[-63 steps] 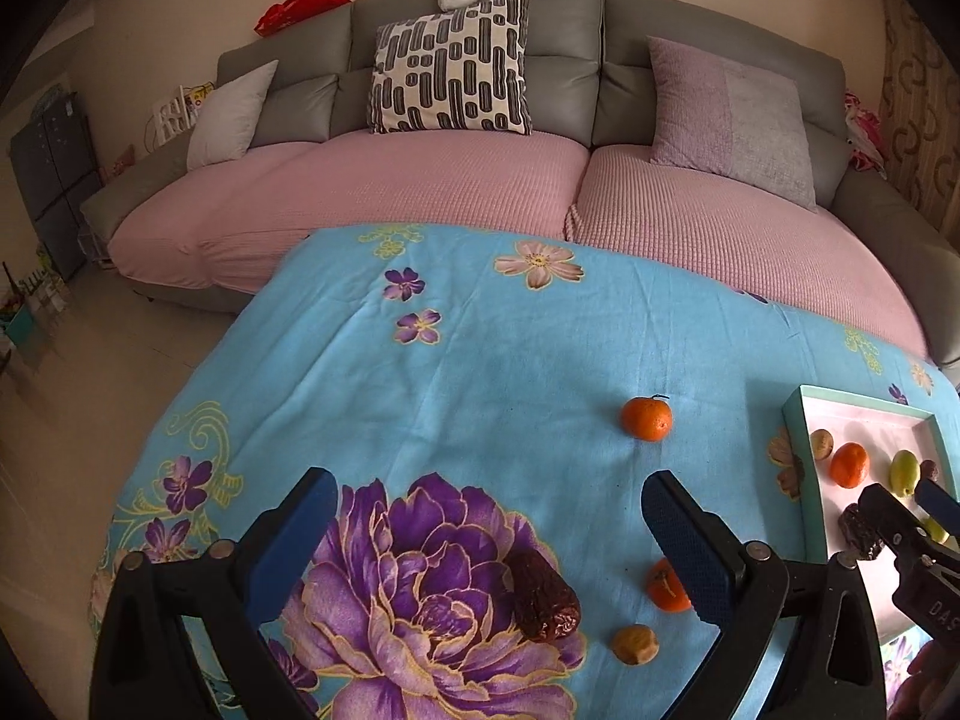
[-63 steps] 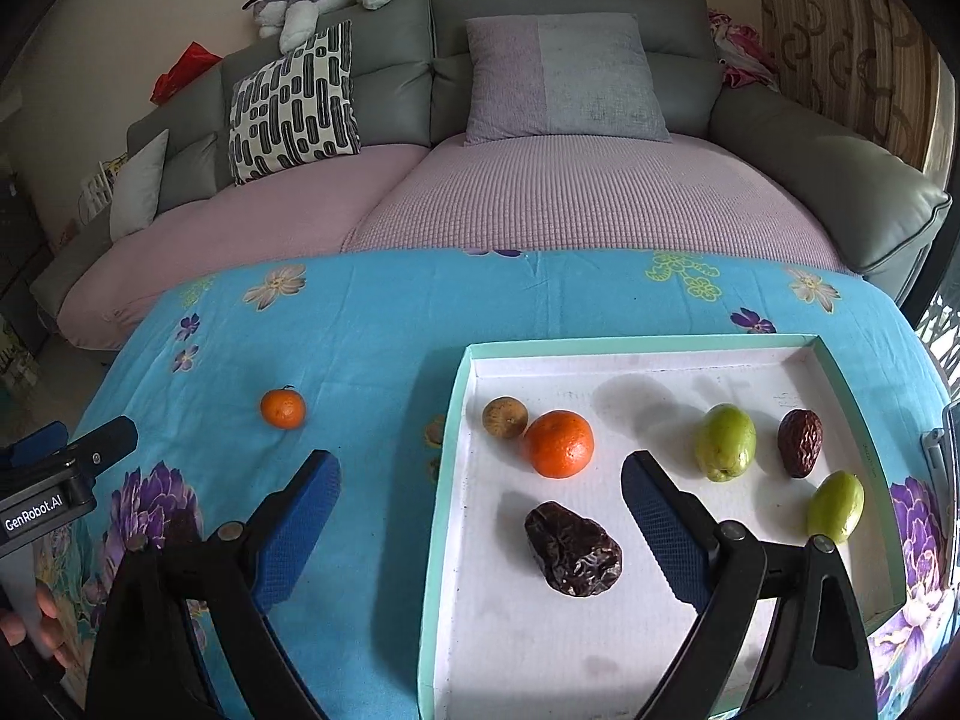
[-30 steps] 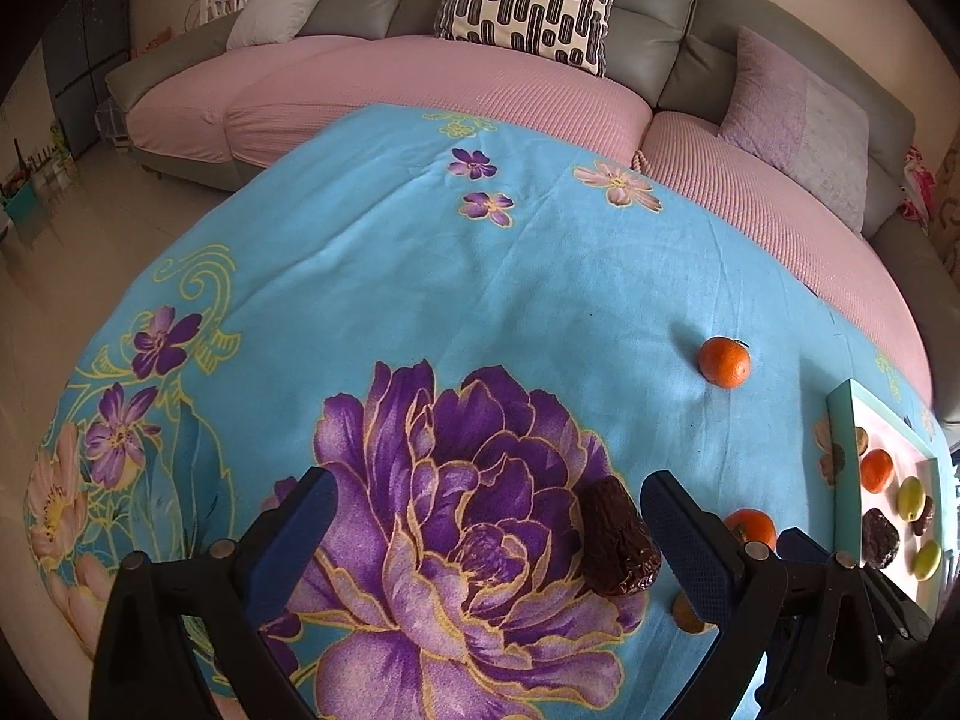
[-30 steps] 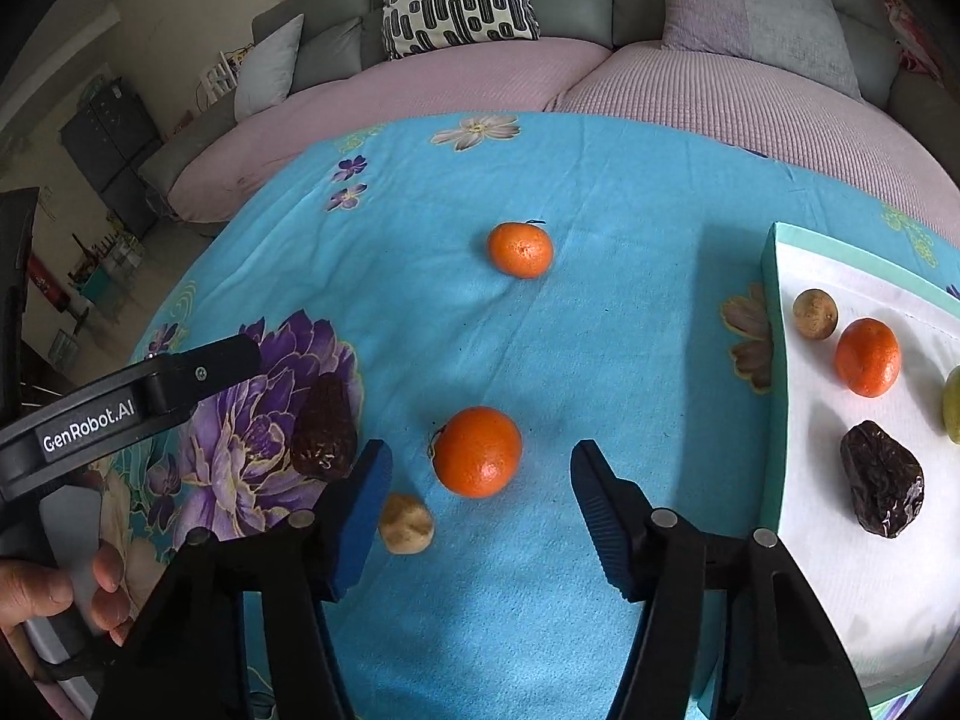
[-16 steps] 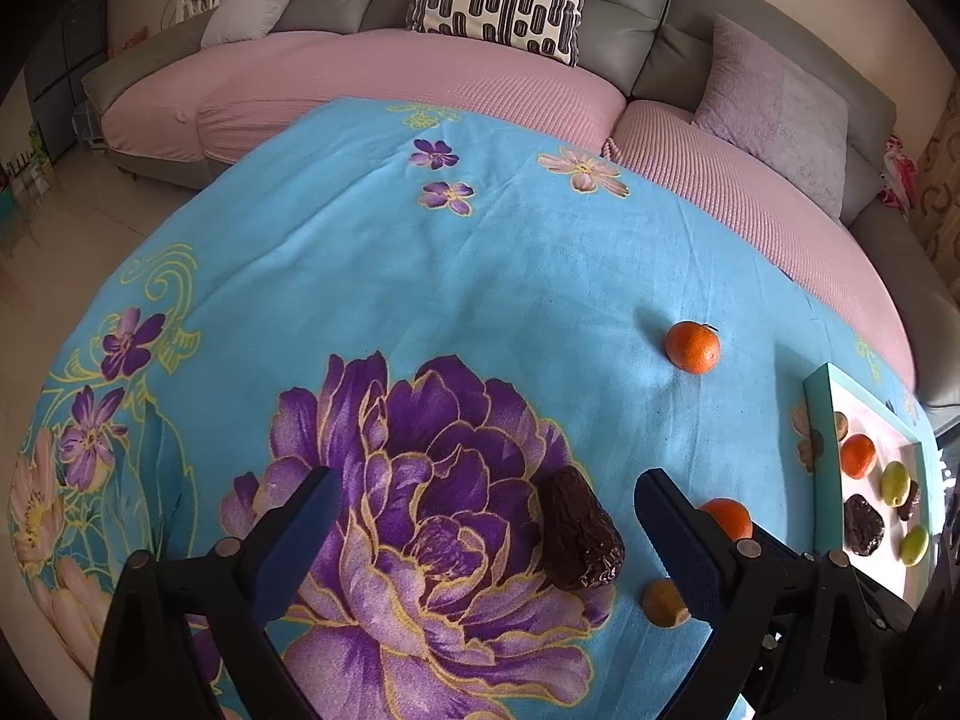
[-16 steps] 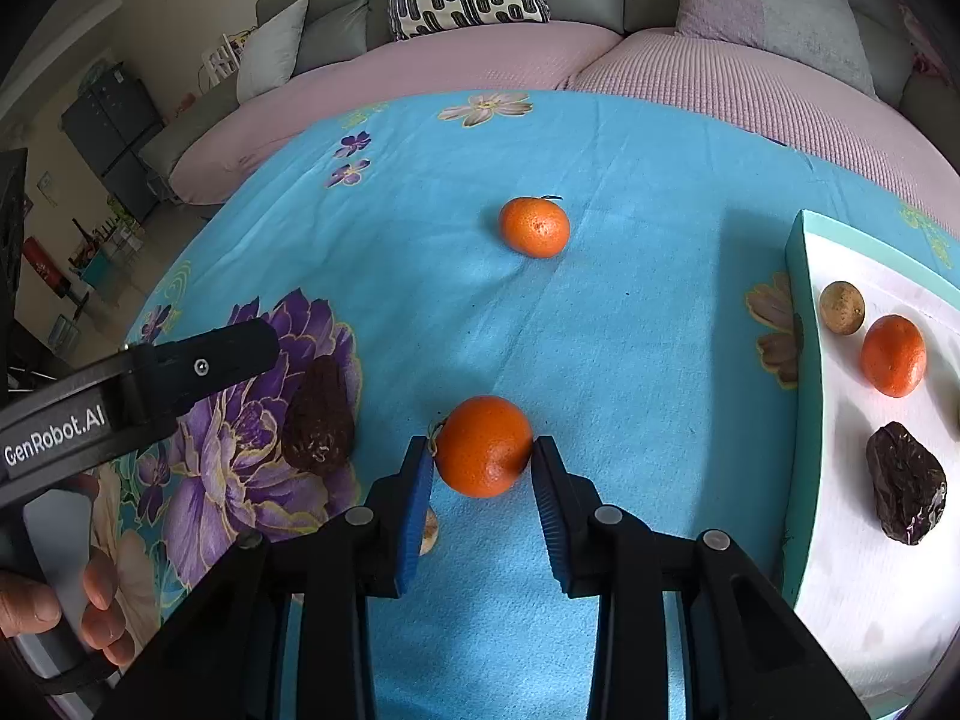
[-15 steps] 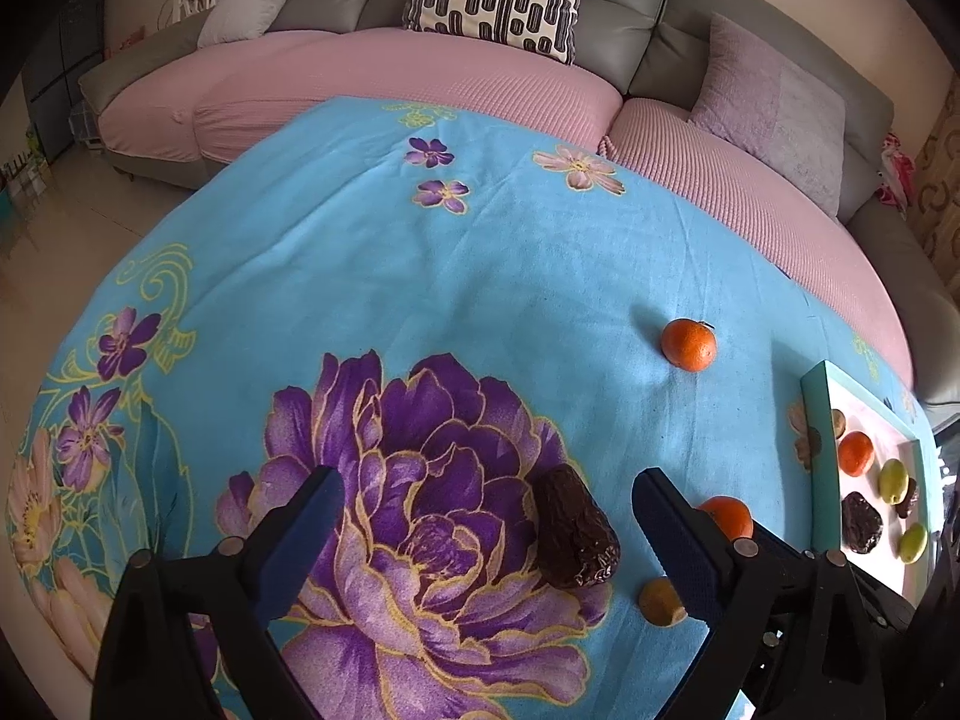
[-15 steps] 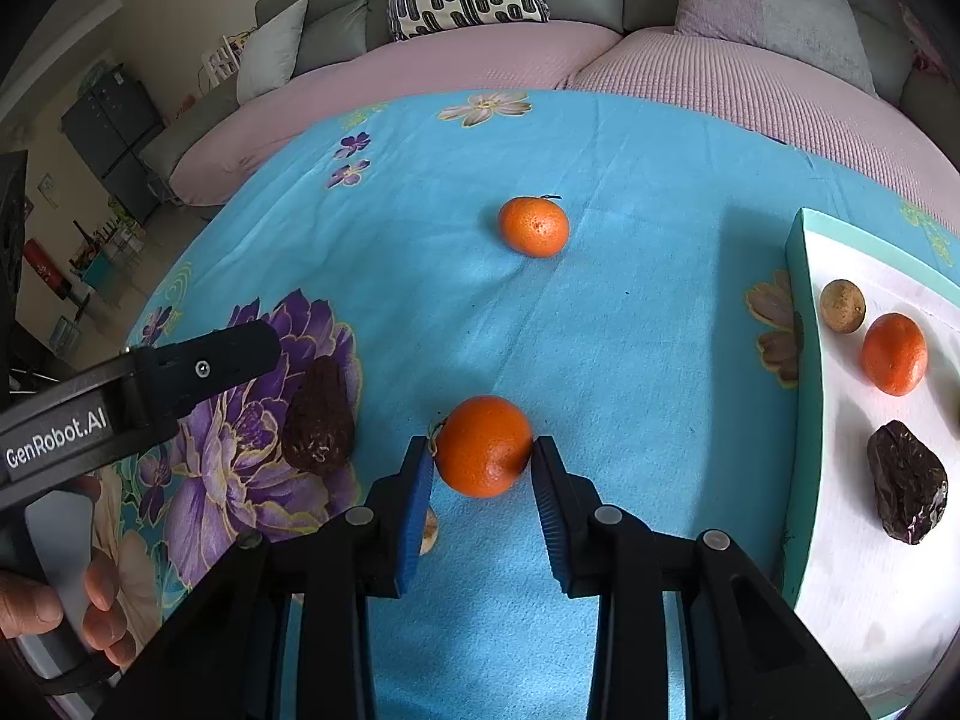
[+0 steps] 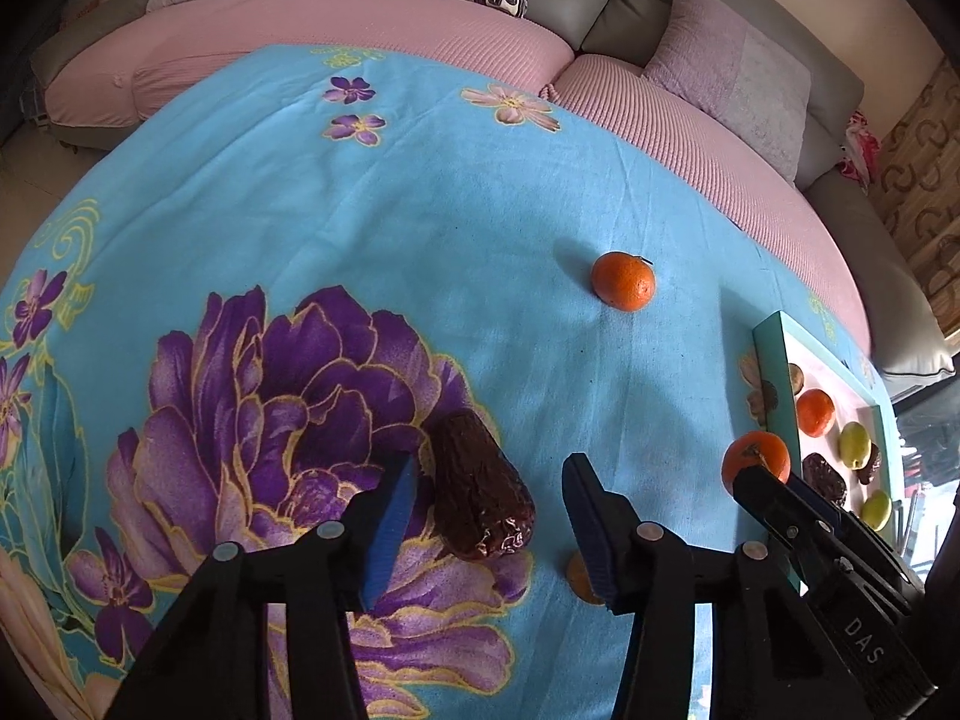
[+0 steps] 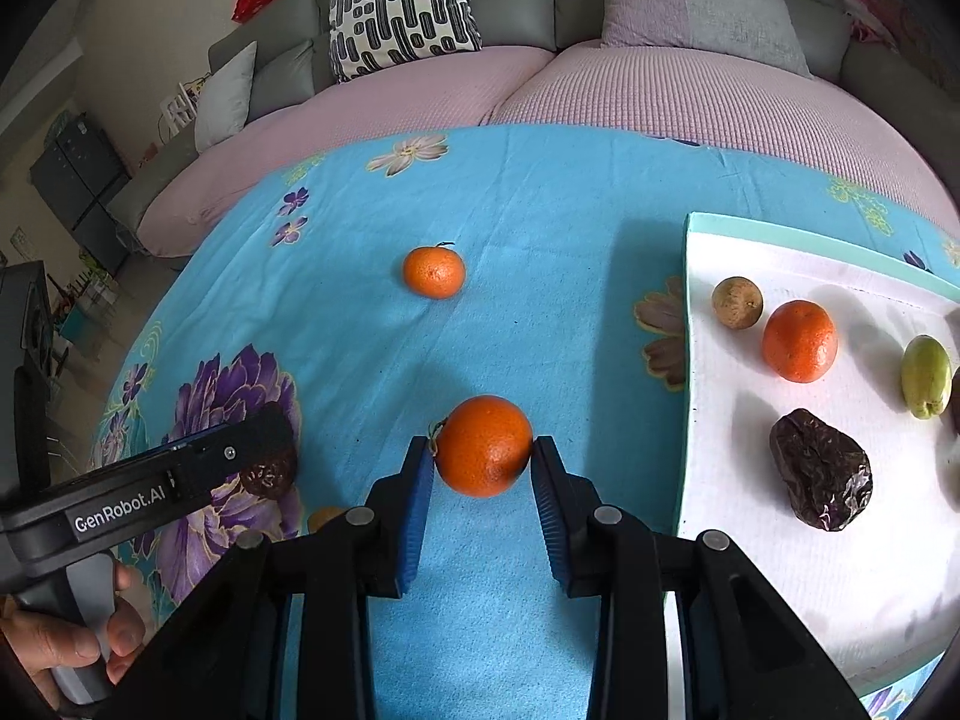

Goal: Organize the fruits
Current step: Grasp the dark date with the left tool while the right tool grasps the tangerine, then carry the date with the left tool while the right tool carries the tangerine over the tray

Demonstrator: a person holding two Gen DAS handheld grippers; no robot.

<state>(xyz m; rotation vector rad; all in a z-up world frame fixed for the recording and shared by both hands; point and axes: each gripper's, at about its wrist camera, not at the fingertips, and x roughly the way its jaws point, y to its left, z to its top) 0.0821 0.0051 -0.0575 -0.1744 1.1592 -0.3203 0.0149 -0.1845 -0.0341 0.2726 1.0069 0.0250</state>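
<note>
– On the cloth [image 9: 420, 210], what has the right gripper [image 10: 482, 450] got?

– An orange [image 10: 483, 465]. Both blue pads are clamped on its sides, left of the tray [image 10: 780, 234] and near its rim. I can't tell whether the fruit sits on the fabric or hangs just clear of it.

– And the left gripper [image 9: 492, 471]?

– Its fingers have just been closing, with a date [image 9: 480, 492] between them. The date lies on the big purple flower print. The left pad is at its side, maybe touching. The right pad stands off, with a strip of cloth showing between them. So nothing is gripped on that side.

– Who holds it?

– A hand [image 10: 66, 654] wraps the handle, seen low in the right wrist view.

– Any other loose fruit?

– A second orange [image 10: 434, 271] sits alone farther up the cloth, well apart from both grippers. A small brown fruit [image 9: 576, 576] lies just beside the left gripper's right finger, half hidden by it.

– What's on the tray?

– A round brown fruit [image 10: 737, 302] is near the far left corner. A tray orange [image 10: 799, 341] is just beside it, and a green fruit [image 10: 926, 376] sits to the right. A tray date [image 10: 821, 478] lies nearer the camera. More fruit sits at the right edge, but it's cut off.

– What's behind the table?

– A grey sofa [image 10: 528, 12] with pink covers on the seats.
</note>
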